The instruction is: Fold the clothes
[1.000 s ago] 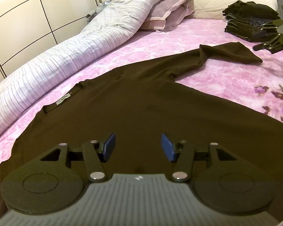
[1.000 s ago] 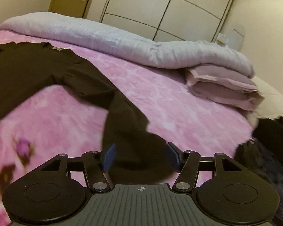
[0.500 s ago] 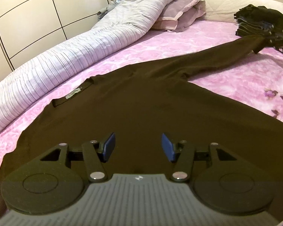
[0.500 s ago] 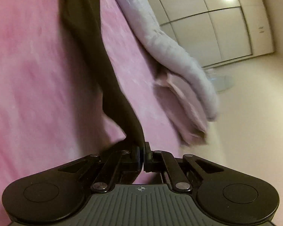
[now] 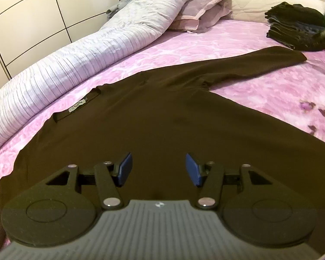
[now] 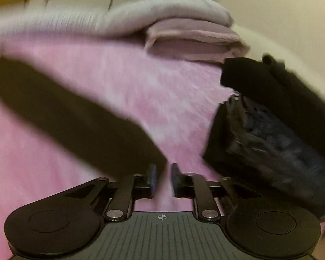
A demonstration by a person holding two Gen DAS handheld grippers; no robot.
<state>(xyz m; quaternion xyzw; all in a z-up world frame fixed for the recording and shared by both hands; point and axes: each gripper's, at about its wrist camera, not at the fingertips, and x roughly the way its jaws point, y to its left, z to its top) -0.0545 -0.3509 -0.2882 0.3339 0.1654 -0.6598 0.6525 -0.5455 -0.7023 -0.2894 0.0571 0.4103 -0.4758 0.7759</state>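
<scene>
Lying flat: the dark long-sleeved top (image 5: pixel 162 117) is spread across the pink bedspread (image 5: pixel 260 91), neck label toward the rolled duvet (image 5: pixel 80 65) along the bed's far edge.
Sleeve: one sleeve (image 5: pixel 249 65) runs straight out toward the head end of the bed, its cuff stopping near a stack of dark folded clothes (image 5: pixel 296 30); laid out straight like that, it is ready to be turned in over the body.
Left tongs: the left tongs (image 5: pixel 158 169) hang over the lower body of the top with the blue pads wide apart and nothing between them, placed, I judge, to pin or pick up the cloth at the hem end.
Right tongs: the right tongs (image 6: pixel 162 179) sit low by the cuff end of the sleeve (image 6: pixel 75 117), the gap narrow but clear; pink sheet shows between the pads, so no cloth is pinched. The view is blurred with movement.
Stack: the folded clothes (image 6: pixel 270 130) lie just beside the right tongs, near the pillows (image 6: pixel 195 41).
Stage: top unfolded, both sets of tongs free.
</scene>
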